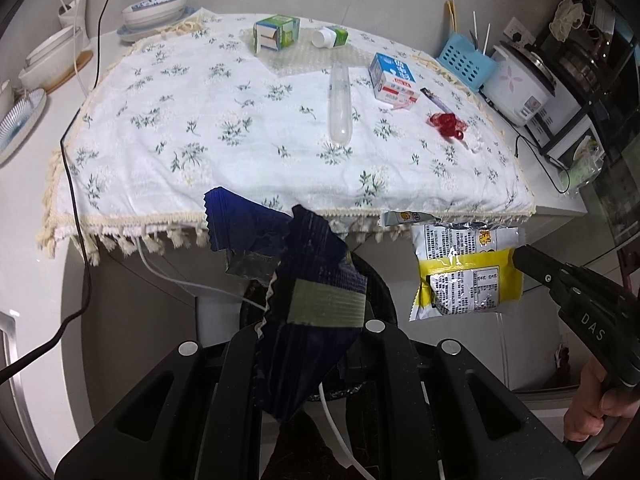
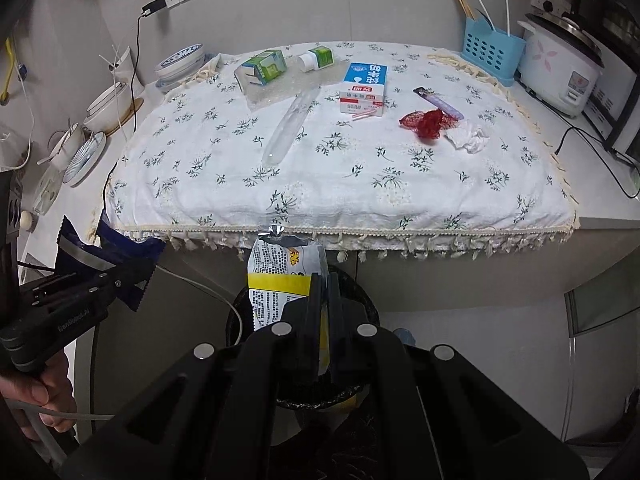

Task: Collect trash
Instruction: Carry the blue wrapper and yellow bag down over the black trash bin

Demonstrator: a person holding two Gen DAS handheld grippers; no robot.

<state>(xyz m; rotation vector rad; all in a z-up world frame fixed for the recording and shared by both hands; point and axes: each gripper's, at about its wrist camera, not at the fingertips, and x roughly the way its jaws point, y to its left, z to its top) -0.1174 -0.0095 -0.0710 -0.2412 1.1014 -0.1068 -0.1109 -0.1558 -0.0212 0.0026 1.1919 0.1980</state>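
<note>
A counter draped in a white floral tablecloth [image 2: 340, 176] with a tasselled fringe fills most of the room ahead. Below its front edge stands a round black trash bin [image 2: 360, 300] lined with a dark bag, and both grippers hang over it.

On the far right of the counter sits a white rice cooker [image 2: 560, 76] with a pink flower print, and beside it a blue perforated utensil holder [image 2: 490, 54] with chopsticks and straws standing in it. Bowls and plates [image 2: 176, 64] are stacked along the left side.

The left gripper [image 1: 296, 344] is clamped on a crumpled dark blue snack wrapper [image 1: 304, 280], which dangles above the bin's mouth. The right gripper [image 2: 322, 292] is pressed together on a yellow and silver snack packet [image 2: 276, 276], held just off the cloth's fringe and also over the bin.

More trash lies on the cloth: a blue and white milk carton [image 2: 364, 88] on its side with a pink straw just in front, a green and white carton [image 2: 264, 66] tipped over near the back, a small white bottle [image 2: 316, 58] with a green label beside it, a long clear plastic tube [image 2: 292, 124] lying slantwise in the middle, a red mesh scrap [image 2: 426, 122], a crumpled white tissue [image 2: 468, 138] touching it, and a thin purple wrapper [image 2: 438, 102] just behind.
</note>
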